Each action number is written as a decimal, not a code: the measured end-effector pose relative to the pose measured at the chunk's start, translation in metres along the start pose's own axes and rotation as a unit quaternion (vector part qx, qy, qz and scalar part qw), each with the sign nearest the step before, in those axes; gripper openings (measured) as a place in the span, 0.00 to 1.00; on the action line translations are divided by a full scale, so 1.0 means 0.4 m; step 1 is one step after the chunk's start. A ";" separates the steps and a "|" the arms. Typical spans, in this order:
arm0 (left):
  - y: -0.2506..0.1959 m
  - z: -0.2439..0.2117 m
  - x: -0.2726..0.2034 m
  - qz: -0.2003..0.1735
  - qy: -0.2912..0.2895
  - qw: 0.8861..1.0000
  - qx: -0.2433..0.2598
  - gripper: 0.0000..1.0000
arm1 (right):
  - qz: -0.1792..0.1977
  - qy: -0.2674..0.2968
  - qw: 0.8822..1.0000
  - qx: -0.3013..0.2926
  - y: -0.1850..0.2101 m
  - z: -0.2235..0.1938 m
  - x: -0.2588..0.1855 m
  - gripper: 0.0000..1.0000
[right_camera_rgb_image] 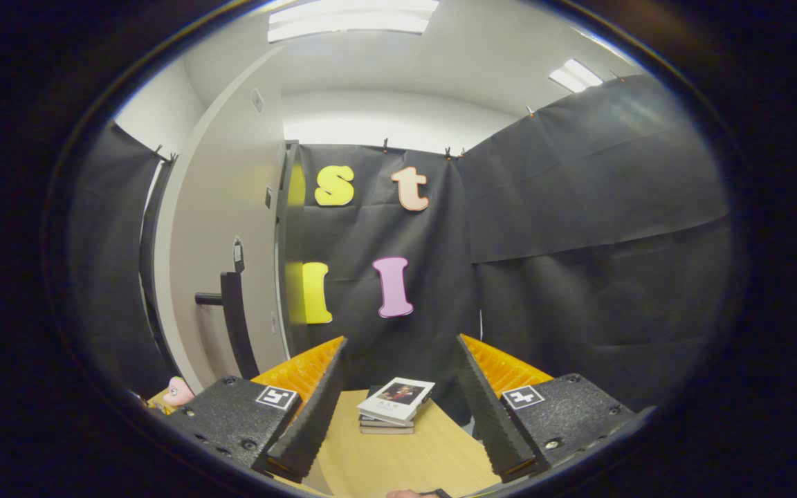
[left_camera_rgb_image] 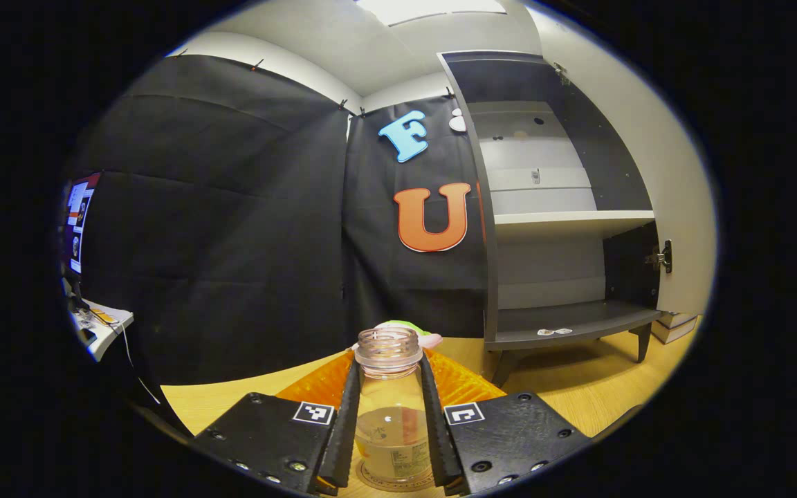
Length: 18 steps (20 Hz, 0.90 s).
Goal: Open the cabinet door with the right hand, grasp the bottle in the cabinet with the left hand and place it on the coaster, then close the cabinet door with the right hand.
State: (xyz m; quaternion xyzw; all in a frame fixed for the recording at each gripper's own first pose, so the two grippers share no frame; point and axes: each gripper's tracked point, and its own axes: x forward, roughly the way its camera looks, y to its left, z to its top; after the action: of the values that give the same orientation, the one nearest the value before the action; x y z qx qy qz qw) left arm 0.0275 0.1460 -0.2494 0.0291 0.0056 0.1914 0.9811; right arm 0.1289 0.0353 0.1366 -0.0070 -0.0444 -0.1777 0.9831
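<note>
Holding the bottle [left_camera_rgb_image: 389,408] in my left hand-held gripper [left_camera_rgb_image: 389,443], I have both fingers [left_camera_rgb_image: 343,422] pressed against its sides, just below the threaded open neck. The bottle stands upright between them, clear, with some pale liquid in its lower part, and under its base I can see the round rim of the coaster [left_camera_rgb_image: 388,484] on the bench [left_camera_rgb_image: 578,387]. Ahead and to the right of this hand-held gripper stands the cabinet [left_camera_rgb_image: 564,221], its shelves bare and its door [left_camera_rgb_image: 675,173] swung wide open on the far right. My right hand-held gripper [right_camera_rgb_image: 398,408] holds nothing, its fingers spread well apart. Between them, farther off on the bench, lies a small stack of books [right_camera_rgb_image: 394,404]. To its left I see the door's handle [right_camera_rgb_image: 232,318].
</note>
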 end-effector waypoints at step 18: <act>0.004 0.080 -0.051 -0.024 0.016 1.000 -0.004 0.95 | -0.003 0.006 1.000 0.006 -0.035 -0.049 -0.001 0.93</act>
State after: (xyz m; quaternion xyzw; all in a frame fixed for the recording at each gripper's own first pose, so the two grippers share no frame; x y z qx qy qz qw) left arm 0.0088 0.1382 -0.2173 0.0222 0.0217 0.1679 0.9853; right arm 0.1253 0.0217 0.1170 -0.0004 -0.0391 -0.1801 0.9829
